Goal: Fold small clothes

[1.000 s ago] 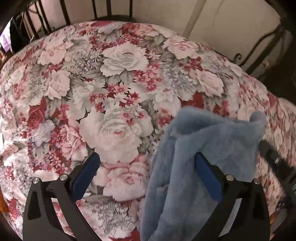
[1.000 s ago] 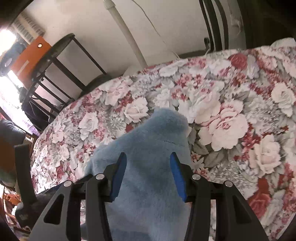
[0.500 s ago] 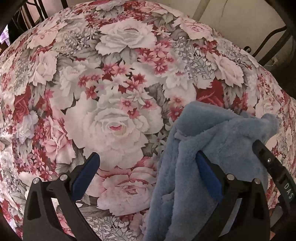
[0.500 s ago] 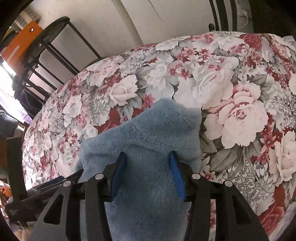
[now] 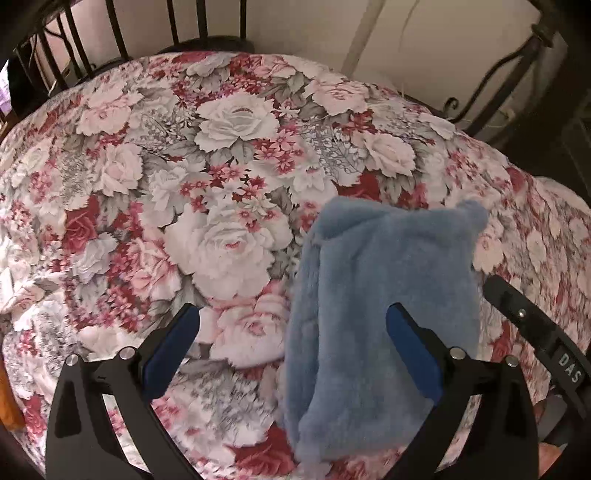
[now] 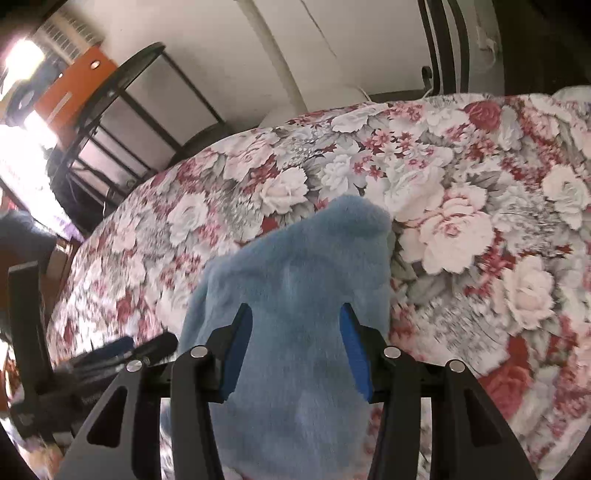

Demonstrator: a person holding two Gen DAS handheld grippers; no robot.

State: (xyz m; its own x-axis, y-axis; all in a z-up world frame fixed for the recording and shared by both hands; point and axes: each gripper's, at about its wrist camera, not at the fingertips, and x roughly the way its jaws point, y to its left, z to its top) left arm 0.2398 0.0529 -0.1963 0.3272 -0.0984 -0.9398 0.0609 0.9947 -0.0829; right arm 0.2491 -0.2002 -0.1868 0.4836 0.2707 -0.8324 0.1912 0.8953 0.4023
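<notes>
A fluffy light-blue garment (image 5: 373,295) lies folded on the floral bedspread (image 5: 221,177). My left gripper (image 5: 291,332) is open wide just above the bedspread; its right finger (image 5: 410,343) rests over the garment's near part, its left finger (image 5: 173,343) is over bare bedspread. In the right wrist view the same garment (image 6: 295,266) fills the centre. My right gripper (image 6: 295,347) is open, its two blue pads either side of the garment's near end, holding nothing. The right gripper's black body shows in the left wrist view (image 5: 535,339).
The bedspread (image 6: 461,221) covers a bed with a black metal headboard (image 5: 122,33) at the back. A black metal shelf (image 6: 122,110) with an orange box (image 6: 70,92) stands beside the wall. The left gripper shows blurred at the left (image 6: 103,354).
Both grippers have pulled back and risen after dipping closer to the bedspread. The blue garment lies flatter and squarer. Both grippers stayed open.
</notes>
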